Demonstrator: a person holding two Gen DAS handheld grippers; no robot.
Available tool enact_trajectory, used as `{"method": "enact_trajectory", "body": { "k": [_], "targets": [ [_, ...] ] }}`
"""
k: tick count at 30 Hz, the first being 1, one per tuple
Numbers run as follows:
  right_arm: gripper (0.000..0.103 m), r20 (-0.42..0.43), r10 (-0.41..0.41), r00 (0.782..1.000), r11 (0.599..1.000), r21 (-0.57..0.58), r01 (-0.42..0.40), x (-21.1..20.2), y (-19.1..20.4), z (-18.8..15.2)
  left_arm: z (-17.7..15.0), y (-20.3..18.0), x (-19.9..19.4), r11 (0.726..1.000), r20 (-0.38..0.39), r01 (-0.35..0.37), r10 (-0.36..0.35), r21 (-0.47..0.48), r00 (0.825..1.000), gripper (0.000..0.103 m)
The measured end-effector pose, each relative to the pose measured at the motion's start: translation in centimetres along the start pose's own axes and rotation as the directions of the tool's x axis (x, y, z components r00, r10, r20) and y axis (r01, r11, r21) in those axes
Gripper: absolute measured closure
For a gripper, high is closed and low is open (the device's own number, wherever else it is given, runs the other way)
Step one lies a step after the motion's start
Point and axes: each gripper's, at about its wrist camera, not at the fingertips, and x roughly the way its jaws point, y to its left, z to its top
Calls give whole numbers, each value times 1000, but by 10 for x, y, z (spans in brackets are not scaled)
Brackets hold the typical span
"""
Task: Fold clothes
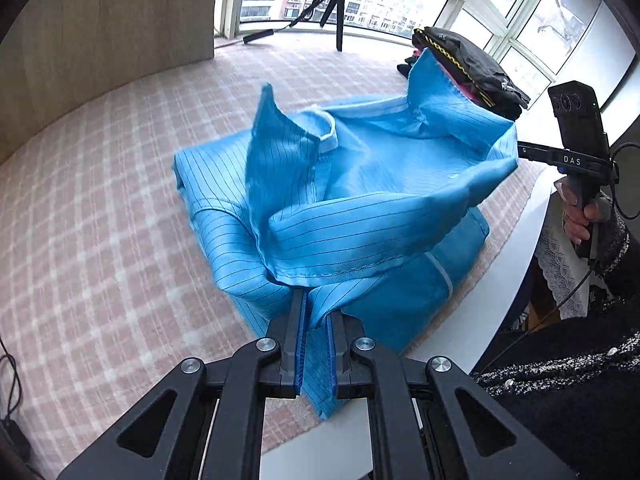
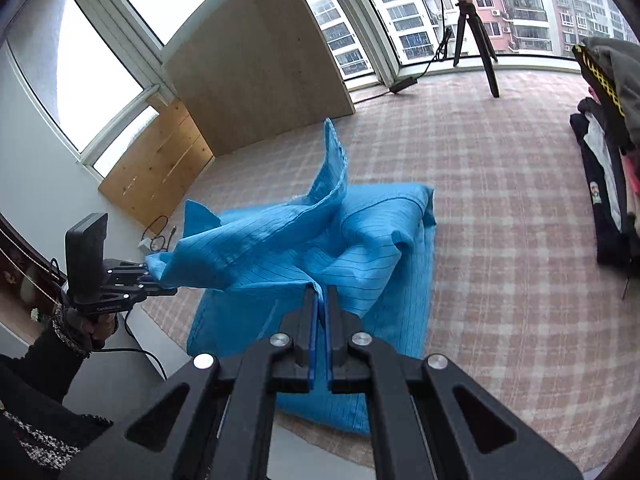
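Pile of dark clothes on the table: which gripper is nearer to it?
Right. The right gripper holds the blue garment just beside the pile of dark clothes; the left gripper grips the garment's other end, farther away.

Beside the blue garment (image 1: 340, 200), the pile of dark clothes (image 1: 472, 68) is partly screened by a raised blue fold; in the right wrist view the frame edge cuts it off. Beyond the garment, the tripod (image 2: 476, 28) loses its head at the top edge.
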Motion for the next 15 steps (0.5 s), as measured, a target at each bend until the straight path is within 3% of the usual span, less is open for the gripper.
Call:
{"method": "enact_trajectory", "body": {
  "k": [4,8,12,13,15],
  "targets": [
    [100,-95,-46,994,999,-17,45,27,-4,-37,-19,-1,21,1000,-55,-30,30,8,998,95],
    [100,-125,-81,989,995,-65,74,33,-1,-51,-26,-9,18,999,-68,-7,9,34,998,95],
    [100,-278,-103,955,992,-103,77,48,-7,-70,-34,-12,15,998,-141,-15,24,65,990,95],
    [100,-290,-139,947,985,-140,102,44,-6,-72,-34,-14,8,997,-139,-24,35,78,990,95],
    [96,-268,-155,951,979,-167,113,25,-3,-69,-29,-20,-9,993,-114,-48,60,104,992,94]
  ]
}}
